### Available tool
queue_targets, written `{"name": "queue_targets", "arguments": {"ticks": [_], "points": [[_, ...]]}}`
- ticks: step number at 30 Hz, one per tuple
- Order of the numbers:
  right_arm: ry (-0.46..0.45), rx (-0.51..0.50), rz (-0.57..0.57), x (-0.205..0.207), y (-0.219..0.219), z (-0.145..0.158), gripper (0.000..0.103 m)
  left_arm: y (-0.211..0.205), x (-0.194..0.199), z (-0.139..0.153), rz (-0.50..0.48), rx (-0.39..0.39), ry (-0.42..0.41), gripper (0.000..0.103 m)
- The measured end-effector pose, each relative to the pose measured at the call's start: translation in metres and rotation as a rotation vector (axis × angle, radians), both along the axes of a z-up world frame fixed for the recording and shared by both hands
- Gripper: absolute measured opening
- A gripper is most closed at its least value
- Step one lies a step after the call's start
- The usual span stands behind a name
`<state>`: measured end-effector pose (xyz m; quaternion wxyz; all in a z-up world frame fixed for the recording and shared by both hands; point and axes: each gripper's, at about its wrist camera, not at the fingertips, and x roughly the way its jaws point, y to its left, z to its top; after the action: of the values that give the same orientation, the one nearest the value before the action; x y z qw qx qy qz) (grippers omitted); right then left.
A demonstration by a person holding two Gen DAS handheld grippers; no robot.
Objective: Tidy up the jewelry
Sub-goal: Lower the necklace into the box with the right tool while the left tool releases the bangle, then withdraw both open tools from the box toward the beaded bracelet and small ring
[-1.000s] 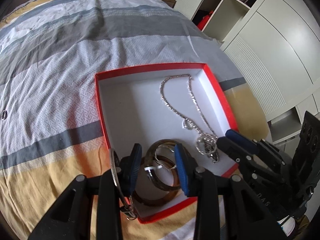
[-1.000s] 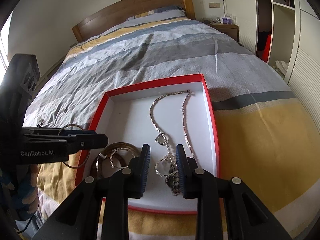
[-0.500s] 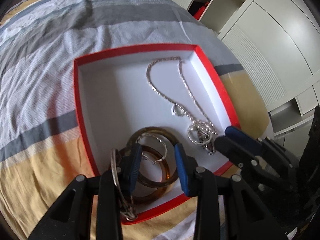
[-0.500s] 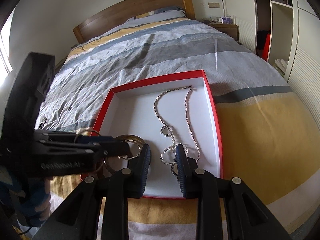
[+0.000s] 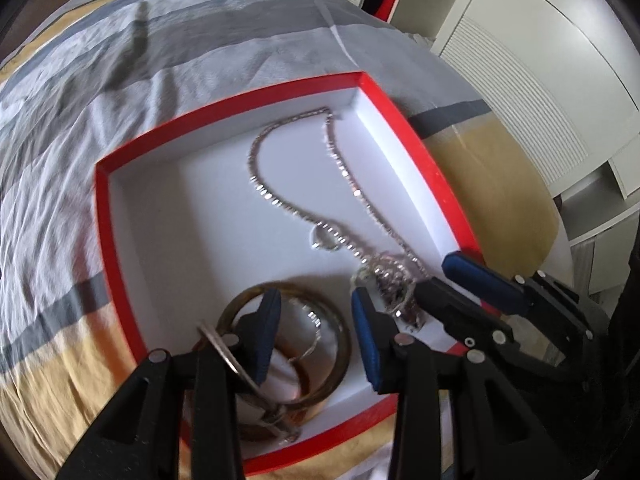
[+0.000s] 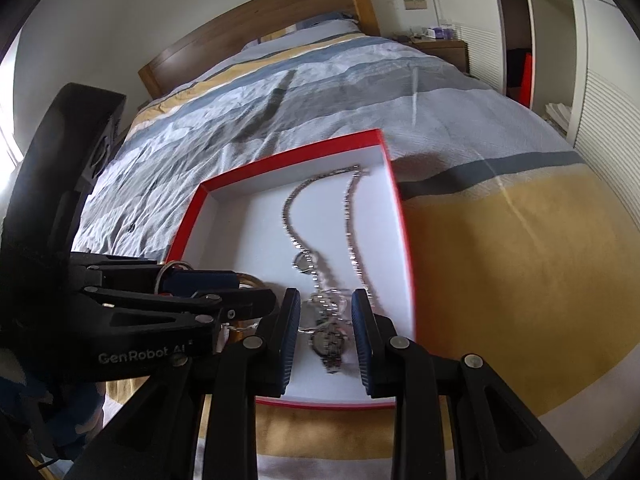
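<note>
Jewelry is lying gathered in a red box [image 5: 432, 168] with a white floor, which is sitting on a striped bed [image 5: 120, 100] in grey, white and yellow. A silver necklace [image 5: 332, 160] is looping from the far end of the box to a bunched pendant [image 5: 390, 280] near the front right corner, and brown bangles [image 5: 332, 328] with a thin silver one inside them are stacking at the front left. The left tongs [image 5: 316, 340] are hanging over those bangles with the jaws opening and nothing pressed between the pads; a silver ring [image 5: 224, 352] is riding around the left finger rather than between the two. The right tongs [image 6: 326, 336] are hovering just above the pendant [image 6: 326, 332], jaws standing narrowly apart on either side of it, though whether the pads are touching it cannot be told. Each tool is crowding the other's view over the front of the box. Beyond the bed, a wooden headboard [image 6: 256, 28], a nightstand [image 6: 440, 46] and white wardrobe doors [image 5: 540, 80] are standing.
</note>
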<state>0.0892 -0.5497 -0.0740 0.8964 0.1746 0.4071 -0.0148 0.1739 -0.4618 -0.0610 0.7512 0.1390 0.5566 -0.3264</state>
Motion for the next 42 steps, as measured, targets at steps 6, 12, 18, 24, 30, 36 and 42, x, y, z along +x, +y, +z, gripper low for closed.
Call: {"name": "queue_targets", "arguments": {"ticks": [6, 12, 18, 24, 30, 36, 42], "points": [[-0.005, -0.007, -0.007, -0.007, -0.014, 0.001, 0.026, -0.005, -0.004, -0.017, -0.024, 0.019, 0.001, 0.038], [-0.006, -0.027, 0.009, -0.005, -0.012, 0.001, 0.026, -0.001, -0.006, -0.018, -0.050, 0.014, -0.012, 0.040], [0.000, -0.030, 0.009, -0.005, -0.013, 0.001, 0.027, 0.006, -0.010, -0.010, -0.095, 0.019, -0.049, 0.040], [0.001, -0.048, 0.013, -0.008, -0.008, 0.007, 0.027, 0.012, -0.012, -0.008, -0.119, 0.016, -0.049, 0.040], [-0.007, -0.068, 0.011, -0.013, -0.005, 0.017, 0.030, 0.024, -0.017, -0.004, -0.130, 0.004, -0.031, 0.042], [-0.006, -0.082, 0.008, -0.018, 0.001, 0.025, 0.031, 0.038, -0.026, 0.009, -0.128, -0.019, -0.036, 0.043], [-0.002, -0.095, -0.004, -0.032, 0.011, 0.034, 0.033, 0.058, -0.033, 0.026, -0.105, -0.066, -0.030, 0.043]]}}
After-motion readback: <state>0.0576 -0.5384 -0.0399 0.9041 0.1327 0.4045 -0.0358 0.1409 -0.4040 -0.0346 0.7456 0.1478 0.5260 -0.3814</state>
